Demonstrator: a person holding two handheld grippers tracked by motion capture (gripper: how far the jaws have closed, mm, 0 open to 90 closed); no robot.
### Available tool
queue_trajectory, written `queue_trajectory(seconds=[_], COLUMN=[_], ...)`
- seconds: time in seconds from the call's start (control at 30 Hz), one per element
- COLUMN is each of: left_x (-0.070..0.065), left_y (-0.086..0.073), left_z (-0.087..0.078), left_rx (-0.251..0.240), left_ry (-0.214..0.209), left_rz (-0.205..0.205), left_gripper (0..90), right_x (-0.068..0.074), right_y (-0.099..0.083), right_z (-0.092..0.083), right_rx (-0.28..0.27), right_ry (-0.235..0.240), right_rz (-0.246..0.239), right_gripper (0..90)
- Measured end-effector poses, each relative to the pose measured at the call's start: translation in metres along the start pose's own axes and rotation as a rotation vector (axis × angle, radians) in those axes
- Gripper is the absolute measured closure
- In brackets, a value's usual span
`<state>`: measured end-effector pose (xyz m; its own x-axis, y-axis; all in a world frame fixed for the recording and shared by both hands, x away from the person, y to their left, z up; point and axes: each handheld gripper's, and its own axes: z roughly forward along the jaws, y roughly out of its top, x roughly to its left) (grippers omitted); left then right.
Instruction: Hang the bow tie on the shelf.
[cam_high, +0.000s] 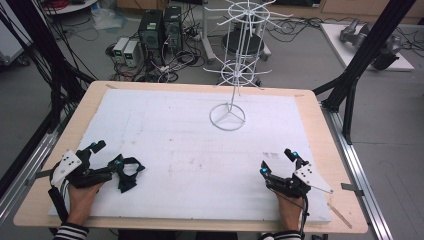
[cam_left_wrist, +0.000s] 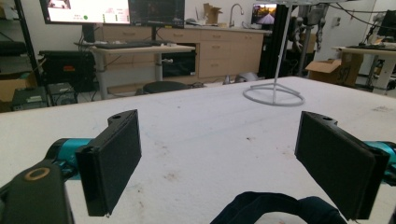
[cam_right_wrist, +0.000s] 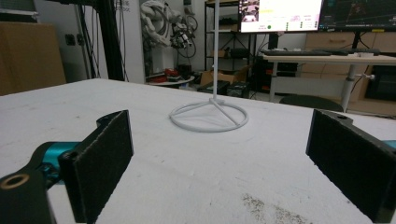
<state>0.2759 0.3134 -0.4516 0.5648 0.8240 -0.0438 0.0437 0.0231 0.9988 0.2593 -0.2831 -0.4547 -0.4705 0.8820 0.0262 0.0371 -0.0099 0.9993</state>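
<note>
I have both tongs resting low near the front edge of the surface (cam_high: 150, 120), the left tongs (cam_high: 111, 156) toward the front-left corner and the right tongs (cam_high: 278, 161) toward the front-right. A dark strap (cam_high: 128, 172), looped and crumpled, lies just beside the left tongs, and in the left gripper view it sits at the bottom between the two pads (cam_left_wrist: 114, 161), apparently untouched by either. The left tongs stand wide open and hold nothing; the right tongs are equally wide, empty, with bare white surface between their pads (cam_right_wrist: 100, 163). A white wire rack (cam_high: 235, 60) stands well apart, toward the back edge and a little right of centre, its ring base (cam_right_wrist: 208, 115) flat on the surface. As I judge it, the step in hand is picking up the strap, perhaps to hang on the rack. To do it well I would ease the left tongs forward and down until a single fold of strap lies squarely between the pads, close firmly, and lift straight so no loop drags or snags.
</note>
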Motion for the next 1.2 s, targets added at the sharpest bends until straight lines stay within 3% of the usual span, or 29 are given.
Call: queue_trajectory(seconds=[0.1, 0.33, 0.57, 1.03, 1.2], left_x=[0.001, 0.002, 0.004, 0.008, 0.007], left_y=[0.007, 0.029, 0.049, 0.065, 0.065], left_z=[-0.002, -0.002, 0.006, 0.032, 0.040], left_rx=[0.028, 0.132, 0.289, 0.590, 0.658], left_ry=[-0.006, -0.031, -0.078, -0.139, -0.171], left_rz=[0.006, 0.078, 0.125, 0.191, 0.210], left_gripper=[14.8, 15.0, 15.4, 16.3, 19.7], right_x=[0.000, 0.000, -0.001, -0.001, -0.001], right_y=[0.000, 0.000, 0.000, 0.000, 0.000], right_z=[0.000, 0.000, 0.000, 0.000, 0.000], right_rx=[-0.002, 0.000, -0.003, -0.005, -0.005], right_ry=[-0.001, -0.002, -0.004, -0.001, -0.002], right_rz=[-0.004, 0.002, -0.003, 0.000, 0.000], right_gripper=[6.4, 6.4, 6.4, 6.4, 6.4])
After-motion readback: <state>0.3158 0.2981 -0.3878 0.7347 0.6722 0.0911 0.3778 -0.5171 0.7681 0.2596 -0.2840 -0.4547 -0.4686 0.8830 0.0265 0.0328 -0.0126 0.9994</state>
